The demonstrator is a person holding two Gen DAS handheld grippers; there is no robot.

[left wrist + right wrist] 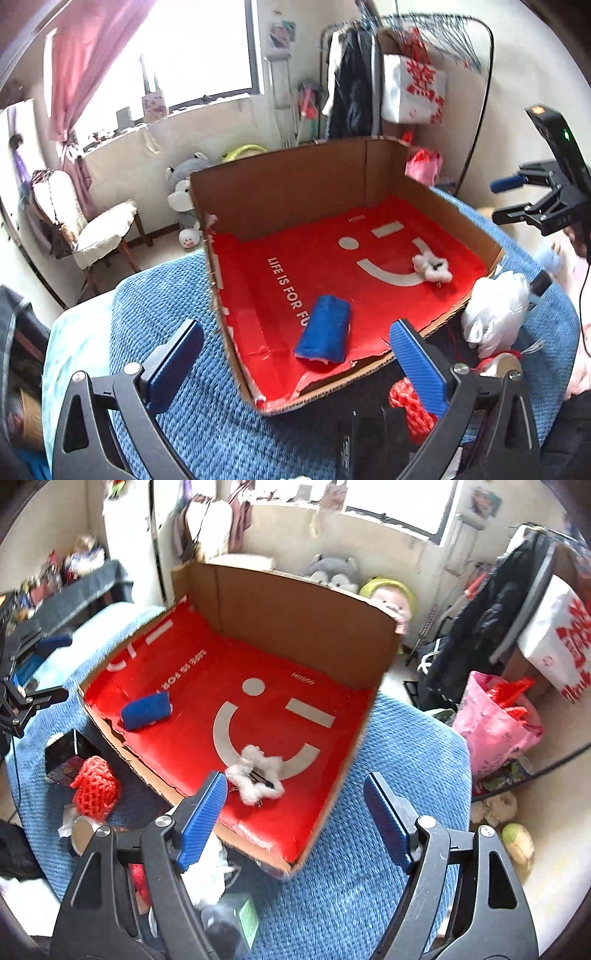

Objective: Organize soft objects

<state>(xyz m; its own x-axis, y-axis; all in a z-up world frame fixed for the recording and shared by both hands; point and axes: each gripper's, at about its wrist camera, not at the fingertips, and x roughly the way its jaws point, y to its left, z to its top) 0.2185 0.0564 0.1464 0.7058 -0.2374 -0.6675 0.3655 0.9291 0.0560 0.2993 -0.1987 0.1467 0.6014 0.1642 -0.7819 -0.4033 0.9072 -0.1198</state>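
A shallow cardboard box with a red printed liner is seen on a blue knitted blanket. A rolled blue cloth lies at its 6 o'clock edge, a fluffy white star-shaped hair clip towards 3 o'clock. Both the left gripper and the right gripper are held spread apart, with nothing grasped.

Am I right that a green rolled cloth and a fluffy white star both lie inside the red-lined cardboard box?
Not quite: the rolled cloth is blue, not green. The left wrist view shows it plainly. It and the fluffy white star do both lie inside the red-lined cardboard box.
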